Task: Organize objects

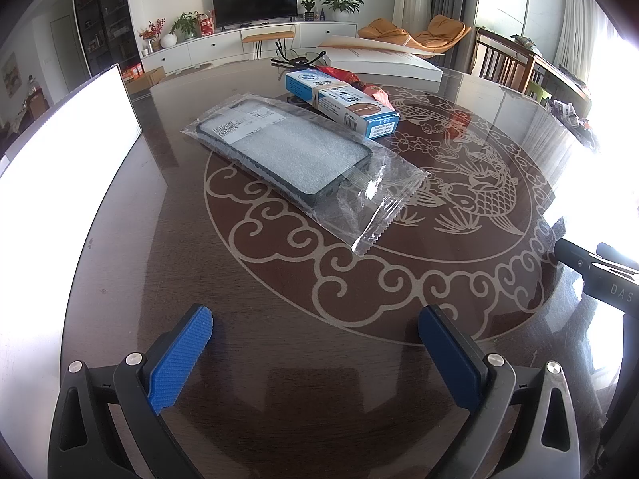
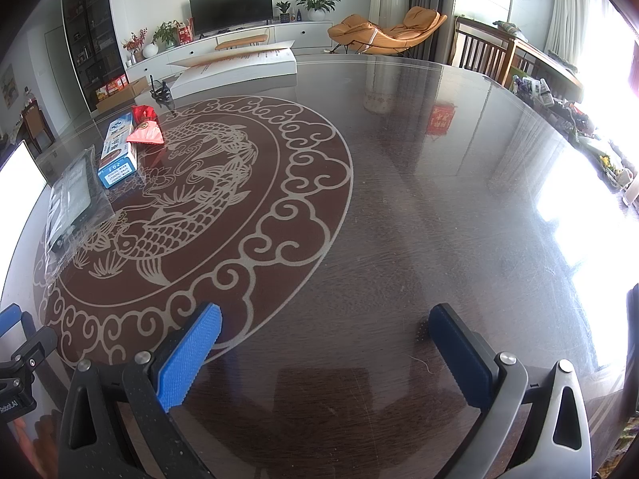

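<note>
A phone case in a clear plastic bag (image 1: 287, 155) lies on the round dark table (image 1: 279, 339), ahead of my left gripper (image 1: 315, 319), which is open and holds nothing. Behind the bag sits a blue and white box (image 1: 339, 101), then a red packet (image 1: 359, 82) and black glasses (image 1: 297, 60). In the right wrist view the bagged case (image 2: 74, 199), the box (image 2: 118, 151), the red packet (image 2: 145, 125) and the glasses (image 2: 161, 92) lie far to the left. My right gripper (image 2: 325, 315) is open over bare table (image 2: 439, 199).
A large white flat box (image 1: 383, 58) lies at the table's far side. A bright white panel (image 1: 60, 159) stands at the left edge. Wooden chairs (image 1: 507, 64) line the far right, with small items along the right rim (image 2: 559, 107). The other gripper's body (image 1: 599, 267) shows at right.
</note>
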A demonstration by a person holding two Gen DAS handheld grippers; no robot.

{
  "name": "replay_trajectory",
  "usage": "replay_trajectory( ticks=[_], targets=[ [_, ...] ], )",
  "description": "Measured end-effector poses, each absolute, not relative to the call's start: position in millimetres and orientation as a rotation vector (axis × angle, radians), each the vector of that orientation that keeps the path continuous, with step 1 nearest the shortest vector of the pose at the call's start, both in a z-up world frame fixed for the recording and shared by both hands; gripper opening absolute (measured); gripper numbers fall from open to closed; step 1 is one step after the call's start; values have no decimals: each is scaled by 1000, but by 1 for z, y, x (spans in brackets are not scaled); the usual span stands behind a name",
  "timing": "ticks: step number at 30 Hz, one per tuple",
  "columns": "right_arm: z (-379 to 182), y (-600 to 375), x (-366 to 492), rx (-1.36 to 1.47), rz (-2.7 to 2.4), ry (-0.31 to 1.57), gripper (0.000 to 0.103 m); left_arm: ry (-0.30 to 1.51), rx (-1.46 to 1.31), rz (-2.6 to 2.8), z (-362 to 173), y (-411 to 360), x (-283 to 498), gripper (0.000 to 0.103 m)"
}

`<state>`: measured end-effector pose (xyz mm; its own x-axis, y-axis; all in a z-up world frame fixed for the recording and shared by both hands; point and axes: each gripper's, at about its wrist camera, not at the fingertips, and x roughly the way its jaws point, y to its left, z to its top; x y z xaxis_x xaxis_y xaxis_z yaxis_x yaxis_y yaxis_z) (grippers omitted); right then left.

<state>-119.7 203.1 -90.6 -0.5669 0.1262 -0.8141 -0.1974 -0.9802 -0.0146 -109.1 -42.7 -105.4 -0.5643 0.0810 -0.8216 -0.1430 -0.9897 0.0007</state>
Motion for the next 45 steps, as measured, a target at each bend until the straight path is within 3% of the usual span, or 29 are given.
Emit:
replay_trajectory(
  ticks=[38, 45],
  targets=[
    [-90, 203, -120, -1356, 2627, 115, 103, 97, -1428, 2649, -105, -44, -110, 103],
    [-90, 203, -119, -1356, 2627, 116, 103, -142, -1425, 2649, -63, -58, -176, 103]
  ],
)
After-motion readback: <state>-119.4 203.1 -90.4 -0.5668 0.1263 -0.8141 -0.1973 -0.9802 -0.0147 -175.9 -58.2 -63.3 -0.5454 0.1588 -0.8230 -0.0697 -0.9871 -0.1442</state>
